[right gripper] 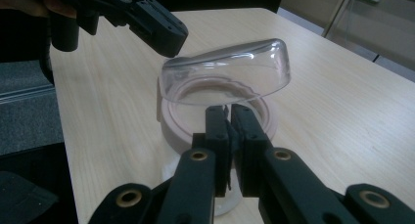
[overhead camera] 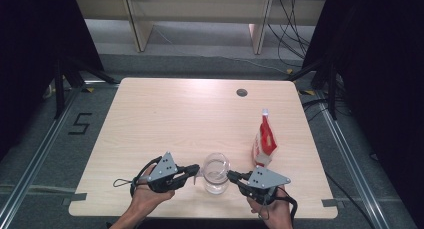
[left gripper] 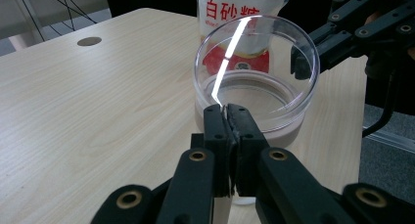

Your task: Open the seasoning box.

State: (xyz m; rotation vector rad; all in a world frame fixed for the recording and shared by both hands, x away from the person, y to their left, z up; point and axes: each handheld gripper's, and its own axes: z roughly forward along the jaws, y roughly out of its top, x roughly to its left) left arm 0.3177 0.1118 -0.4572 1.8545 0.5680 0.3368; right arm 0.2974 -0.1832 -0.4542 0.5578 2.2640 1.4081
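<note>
A clear round jar (overhead camera: 216,174) stands near the table's front edge, in the middle. My left gripper (overhead camera: 196,168) comes at it from the left, jaws shut on the thin clear rim (left gripper: 226,111). My right gripper (overhead camera: 231,175) meets it from the right, jaws pressed together on the opposite rim (right gripper: 228,111). In the left gripper view the jar (left gripper: 254,87) is empty, with the right gripper (left gripper: 303,62) at its far edge. The right gripper view has the jar's clear wall (right gripper: 230,72) looking tilted, and the left gripper (right gripper: 169,40) beyond it.
A red and white sugar bag (overhead camera: 264,139) stands upright just right of and behind the jar, close to my right gripper; it rises behind the jar (left gripper: 235,9). A dark round cable hole (overhead camera: 242,92) sits near the table's far edge. Bare tabletop (overhead camera: 175,119) stretches behind.
</note>
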